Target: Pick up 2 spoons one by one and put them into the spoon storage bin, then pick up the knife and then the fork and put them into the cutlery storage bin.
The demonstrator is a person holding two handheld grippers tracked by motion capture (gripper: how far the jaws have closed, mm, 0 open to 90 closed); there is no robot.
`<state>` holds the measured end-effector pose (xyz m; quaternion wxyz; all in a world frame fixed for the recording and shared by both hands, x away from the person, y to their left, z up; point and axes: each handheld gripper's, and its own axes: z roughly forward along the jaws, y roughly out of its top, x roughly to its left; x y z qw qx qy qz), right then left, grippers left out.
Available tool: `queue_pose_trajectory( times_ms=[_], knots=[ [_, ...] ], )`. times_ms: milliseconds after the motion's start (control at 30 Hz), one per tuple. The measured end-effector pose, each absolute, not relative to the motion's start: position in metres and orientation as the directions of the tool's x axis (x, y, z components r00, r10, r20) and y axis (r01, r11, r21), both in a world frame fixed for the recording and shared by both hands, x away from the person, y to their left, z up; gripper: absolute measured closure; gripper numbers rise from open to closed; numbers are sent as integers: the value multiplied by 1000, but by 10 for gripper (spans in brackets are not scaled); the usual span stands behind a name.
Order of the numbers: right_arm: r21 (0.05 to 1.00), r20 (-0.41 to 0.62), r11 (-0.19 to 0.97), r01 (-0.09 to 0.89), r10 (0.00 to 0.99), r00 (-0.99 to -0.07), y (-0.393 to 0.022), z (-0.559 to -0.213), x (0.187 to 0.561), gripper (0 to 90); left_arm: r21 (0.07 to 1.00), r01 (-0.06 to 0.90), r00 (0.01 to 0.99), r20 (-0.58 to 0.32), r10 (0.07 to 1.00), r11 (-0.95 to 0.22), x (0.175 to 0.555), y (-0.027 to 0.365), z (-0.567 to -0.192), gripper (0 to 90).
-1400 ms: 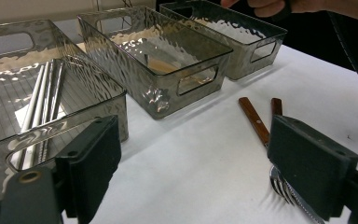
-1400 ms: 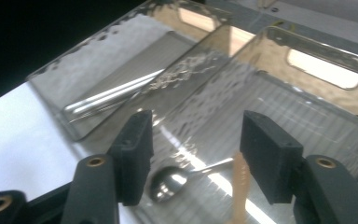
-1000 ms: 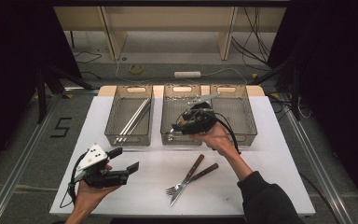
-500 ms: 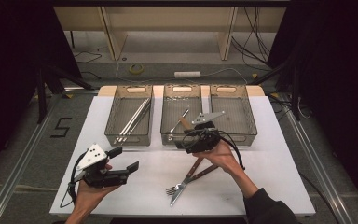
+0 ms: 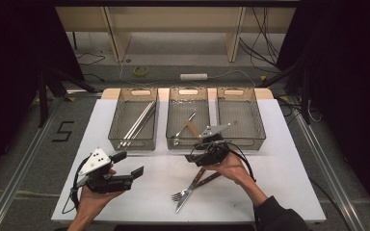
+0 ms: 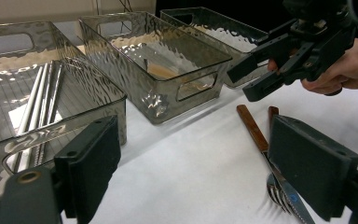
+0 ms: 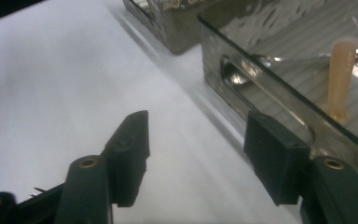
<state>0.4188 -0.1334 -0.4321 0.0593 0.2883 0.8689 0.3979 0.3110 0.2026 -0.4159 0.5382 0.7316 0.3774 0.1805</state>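
Left gripper (image 6: 205, 172): two black jaws set wide apart over a white table (image 6: 182, 163), nothing between them. Three clear ribbed bins behind: near bin (image 6: 74, 98) holding long metal rods (image 6: 37, 107), middle bin (image 6: 168, 70) with a pale wooden piece inside, far bin (image 6: 223, 32). Right side: fork (image 6: 279, 191) and knife (image 6: 256, 135) with brown handles lying side by side; above them, right gripper (image 6: 249, 77) in a hand (image 6: 349, 70), jaws apart and empty, having just been closing.
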Motion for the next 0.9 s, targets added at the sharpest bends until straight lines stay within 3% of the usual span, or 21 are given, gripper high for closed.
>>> queue_pose_trajectory(
  times_ms=[300,467,900],
  knots=[
    [690,122,543,479,566,-816,-139,-443,422,543,923,361,647,-145,749,-134,311,203,-416,166],
    [675,103,564,476,566,-818,-141,-447,422,655,923,359,648,-140,749,-138,310,203,-416,166],
    [598,48,641,481,571,-819,-142,-463,428,845,922,359,651,-133,747,-148,311,202,-416,166]
  ],
)
